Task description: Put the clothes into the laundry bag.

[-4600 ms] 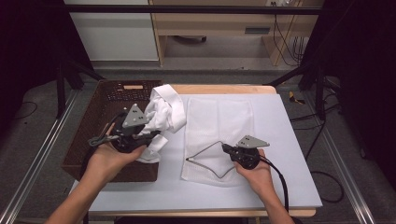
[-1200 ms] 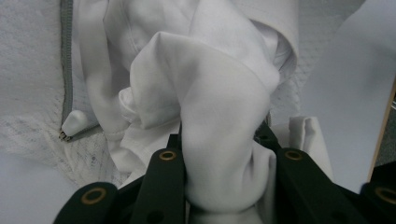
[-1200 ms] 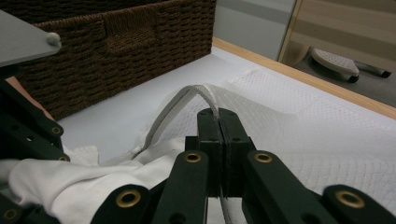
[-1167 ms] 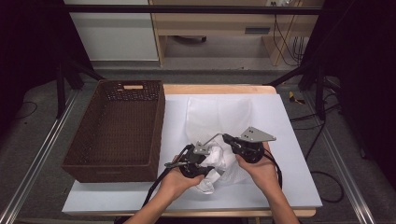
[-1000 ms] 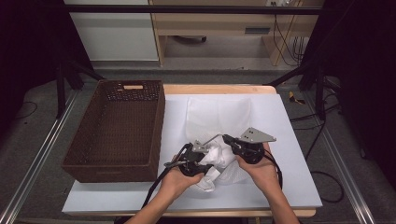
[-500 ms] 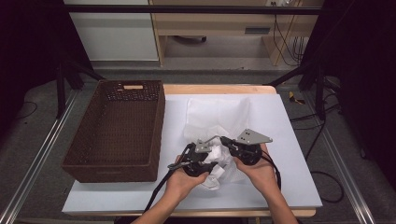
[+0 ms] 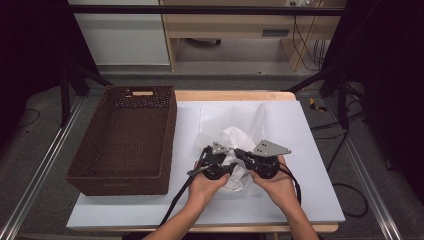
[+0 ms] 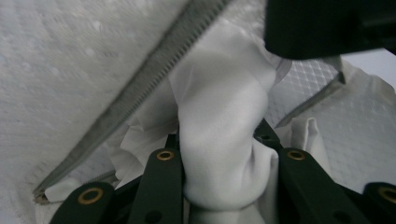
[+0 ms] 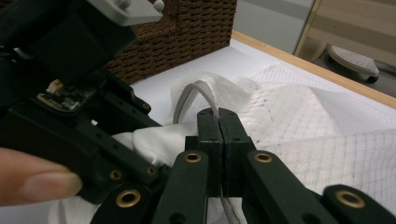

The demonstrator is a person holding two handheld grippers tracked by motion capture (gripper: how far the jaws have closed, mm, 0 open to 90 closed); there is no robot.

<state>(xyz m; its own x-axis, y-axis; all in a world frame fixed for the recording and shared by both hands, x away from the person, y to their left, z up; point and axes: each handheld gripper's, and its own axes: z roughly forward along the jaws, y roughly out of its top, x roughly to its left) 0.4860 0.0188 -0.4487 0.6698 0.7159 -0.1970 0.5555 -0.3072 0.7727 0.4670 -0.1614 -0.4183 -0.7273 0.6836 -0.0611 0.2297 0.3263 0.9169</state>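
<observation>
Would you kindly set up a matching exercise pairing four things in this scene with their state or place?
Things:
1. left gripper
2. right gripper
3. wicker basket
4. mesh laundry bag

States:
A. lying on the white table cover
B. shut on the bag's zipper edge
C. standing at the table's left side
D. shut on a bunch of white cloth

Pairs: 1-D, 2-B, 3-C, 4-A

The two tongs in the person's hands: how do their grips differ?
The left tongs stand apart around a thick bunch of white cloth; the right tongs are pressed together on the thin zipper edge of the mesh bag. Both are black and work close together over the bag.
</observation>
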